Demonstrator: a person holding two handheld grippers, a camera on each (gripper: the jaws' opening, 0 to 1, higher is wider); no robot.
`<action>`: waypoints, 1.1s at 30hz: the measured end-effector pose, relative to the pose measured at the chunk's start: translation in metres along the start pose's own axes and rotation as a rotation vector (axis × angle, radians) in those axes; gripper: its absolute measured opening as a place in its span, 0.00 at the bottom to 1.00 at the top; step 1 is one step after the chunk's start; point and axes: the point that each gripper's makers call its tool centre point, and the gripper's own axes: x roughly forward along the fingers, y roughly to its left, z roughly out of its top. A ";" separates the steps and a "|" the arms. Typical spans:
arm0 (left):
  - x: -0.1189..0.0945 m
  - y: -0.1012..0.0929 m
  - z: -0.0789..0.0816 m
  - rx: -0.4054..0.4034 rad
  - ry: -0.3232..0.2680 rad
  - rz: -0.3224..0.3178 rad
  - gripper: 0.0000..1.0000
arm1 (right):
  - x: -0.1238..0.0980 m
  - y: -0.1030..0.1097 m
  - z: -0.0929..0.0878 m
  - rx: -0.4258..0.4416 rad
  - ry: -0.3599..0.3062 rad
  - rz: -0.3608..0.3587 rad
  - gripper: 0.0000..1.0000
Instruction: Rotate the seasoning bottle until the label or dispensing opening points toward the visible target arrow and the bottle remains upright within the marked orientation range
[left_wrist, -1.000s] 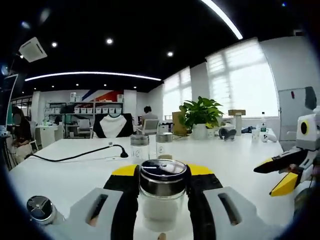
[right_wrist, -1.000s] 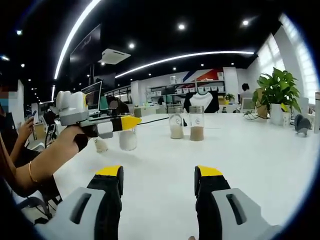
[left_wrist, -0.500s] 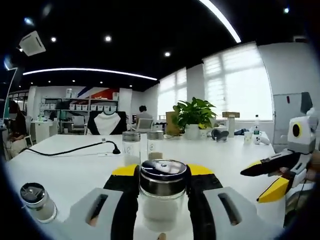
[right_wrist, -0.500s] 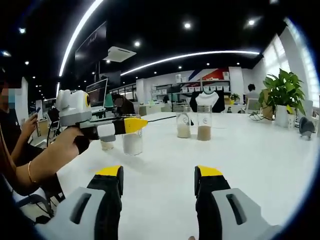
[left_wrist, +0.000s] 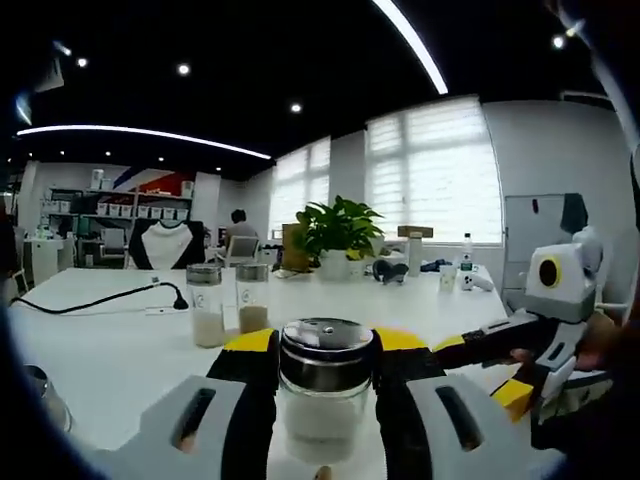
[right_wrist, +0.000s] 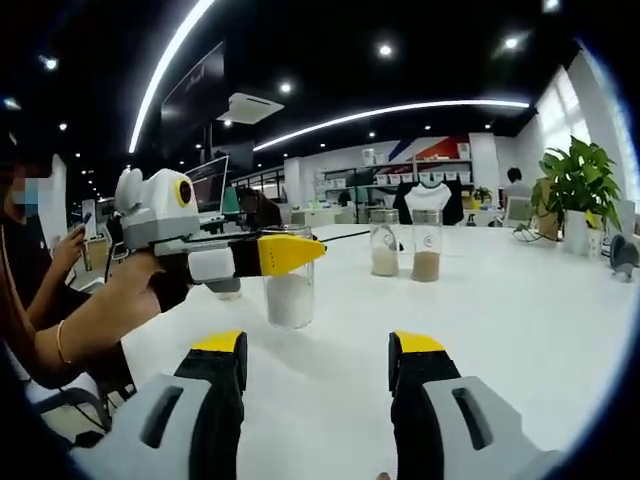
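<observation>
Jaws of left gripper (left_wrist: 325, 345) clamp seasoning bottle (left_wrist: 325, 392) above white table (left_wrist: 120, 345)

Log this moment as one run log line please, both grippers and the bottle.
left gripper: shut on seasoning bottle, upright | right gripper: open, holding nothing | two jars: standing apart on white table

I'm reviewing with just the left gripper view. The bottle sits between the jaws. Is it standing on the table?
Observer: Yes, the right gripper view shows the bottle upright on the table, the left gripper clamped around its top.
Operator: What's in it?
Observer: White granules, filling the lower part.
Operator: Is the right gripper holding anything?
Observer: No, the right gripper is open, with bare table between its jaws.
</observation>
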 end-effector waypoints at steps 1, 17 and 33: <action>0.000 0.001 0.000 0.000 0.004 -0.013 0.38 | 0.001 0.000 0.002 0.004 -0.007 0.000 0.56; 0.007 -0.044 0.006 -0.045 0.001 -0.158 0.38 | 0.003 0.011 0.007 0.009 -0.038 0.038 0.55; 0.009 -0.078 0.010 -0.049 0.008 -0.308 0.38 | 0.001 0.009 0.005 0.018 -0.043 0.038 0.52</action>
